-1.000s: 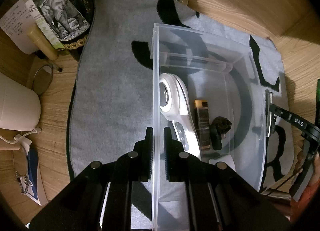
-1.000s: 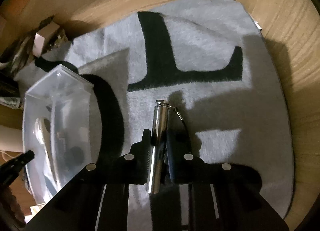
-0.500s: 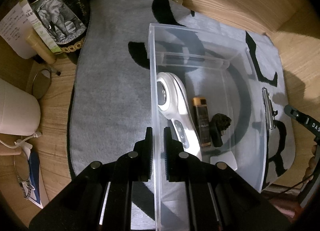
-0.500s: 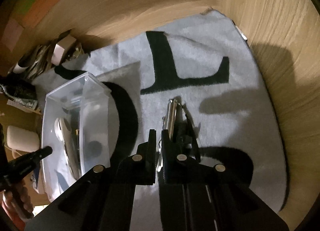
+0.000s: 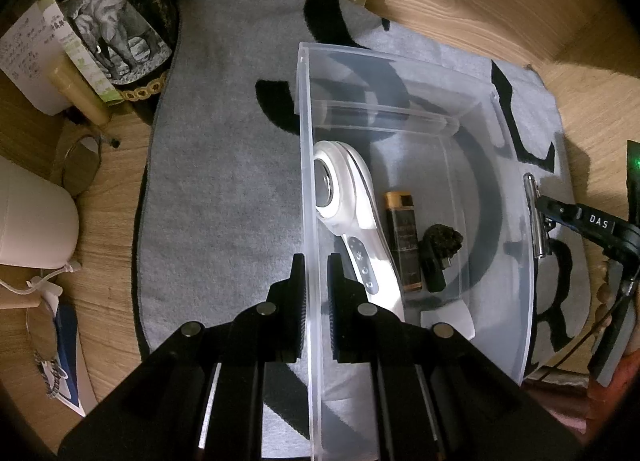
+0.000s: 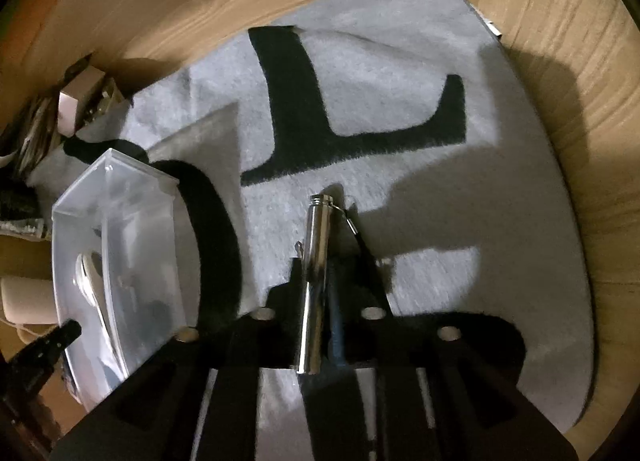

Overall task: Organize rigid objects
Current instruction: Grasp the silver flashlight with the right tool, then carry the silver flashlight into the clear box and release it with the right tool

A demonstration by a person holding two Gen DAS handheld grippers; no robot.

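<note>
While the slim polished metal cylinder with a small ring at its far end (image 6: 316,281) sits between the right tongs (image 6: 316,273), whose jaws have just been opening with it between them, I cannot tell whether the pads press it, so the grip is best firmed before any carry. It lies over the grey mat with black letters (image 6: 400,189), just beside the clear plastic rectangular bin (image 5: 500,165) and outside its right wall. Its long axis runs along the line of the tongs, ringed end pointing away from the hand and the plain end back toward it. To seat it well, I would judge, keep that axis parallel to the long walls and lower it into the bare floor right of the black clip-like lump (image 5: 440,253). The left tongs (image 5: 316,277) are closed on the near left wall, steadying the bin.
</note>
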